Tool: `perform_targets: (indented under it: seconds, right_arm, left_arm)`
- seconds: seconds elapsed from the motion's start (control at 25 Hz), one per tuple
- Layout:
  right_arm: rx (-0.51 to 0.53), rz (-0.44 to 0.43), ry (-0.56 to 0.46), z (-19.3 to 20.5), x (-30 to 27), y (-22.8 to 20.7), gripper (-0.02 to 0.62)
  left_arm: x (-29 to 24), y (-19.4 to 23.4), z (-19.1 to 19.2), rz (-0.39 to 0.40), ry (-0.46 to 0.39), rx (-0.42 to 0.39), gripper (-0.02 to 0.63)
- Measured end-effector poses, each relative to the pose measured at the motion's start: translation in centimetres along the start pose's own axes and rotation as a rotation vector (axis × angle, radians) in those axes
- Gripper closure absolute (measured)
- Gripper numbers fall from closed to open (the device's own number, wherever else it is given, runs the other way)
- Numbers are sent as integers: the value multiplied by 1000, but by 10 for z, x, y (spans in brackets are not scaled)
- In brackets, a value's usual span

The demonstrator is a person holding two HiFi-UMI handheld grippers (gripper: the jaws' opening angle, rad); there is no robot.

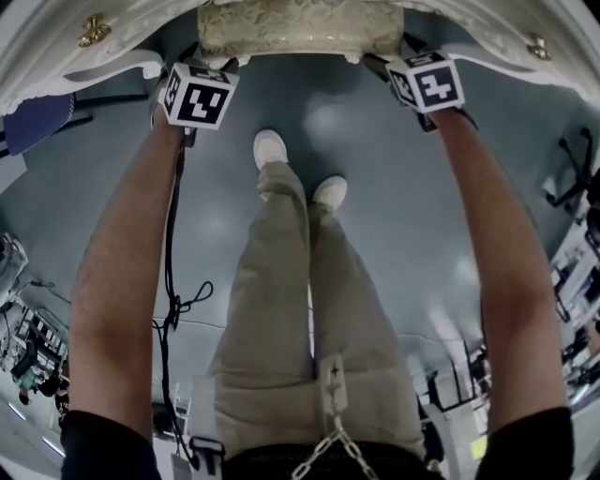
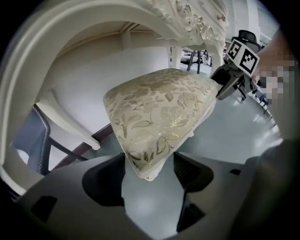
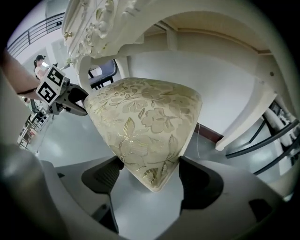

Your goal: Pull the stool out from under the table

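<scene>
The stool stands tucked beneath the white carved table, with only the front edge of its seat showing past the table's scalloped rim at the top of the head view. Its cushion is cream cloth woven with a gold flower pattern, and it sits inside the arched opening under the tabletop, with the pale back panel behind it. The left gripper is at the cushion's left front corner. Its jaws are spread wide with the corner reaching in between them; the corner lies against the edge of one jaw, and a gap shows on the other side, so nothing is pinched. The right gripper is at the opposite front corner, its jaws likewise spread, with that corner poking down between the two dark pads and no visible squeeze on the cloth. Each gripper shows in the other's view, off to the side of the cushion, with its marker cube uppermost. In the head view both bare forearms reach forward and the two cubes sit just in front of the stool's edge, one on each side. A black cable hangs down beside the left forearm. Between the arms are the person's beige trousers and white shoes, which stand on the grey glossy floor, a little back from the stool. A brass knob sits on the table front at the upper left.
</scene>
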State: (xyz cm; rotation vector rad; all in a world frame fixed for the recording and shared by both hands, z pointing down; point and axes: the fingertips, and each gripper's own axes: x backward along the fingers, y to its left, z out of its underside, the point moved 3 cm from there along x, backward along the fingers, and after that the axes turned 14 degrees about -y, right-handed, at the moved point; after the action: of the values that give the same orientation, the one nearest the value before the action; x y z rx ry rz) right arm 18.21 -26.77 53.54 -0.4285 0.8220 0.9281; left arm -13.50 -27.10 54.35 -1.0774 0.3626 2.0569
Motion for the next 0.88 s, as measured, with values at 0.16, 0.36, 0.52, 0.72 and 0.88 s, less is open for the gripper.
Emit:
perform_targets:
  seconds: [0.16,0.36,0.52,0.72,0.88]
  right_arm:
    - [-20,22,20,0,-1,0,215]
    - [-42,88,-21,5,8,8,226]
    - [-46,90,-50,7,21,8,294]
    - [-14,39,-52,14,24,20,299]
    - [30,17,-27,21,26,33,299]
  left_arm:
    - [-10,1,-4,21,44,-36,272]
    - [-3,-5,-1,-6,54,-4,273]
    - [6,-15,4,-30,59,21,273]
    - [25,-37,29,-51,68,80,275]
    - [41,-51,52,-56,81,111,276]
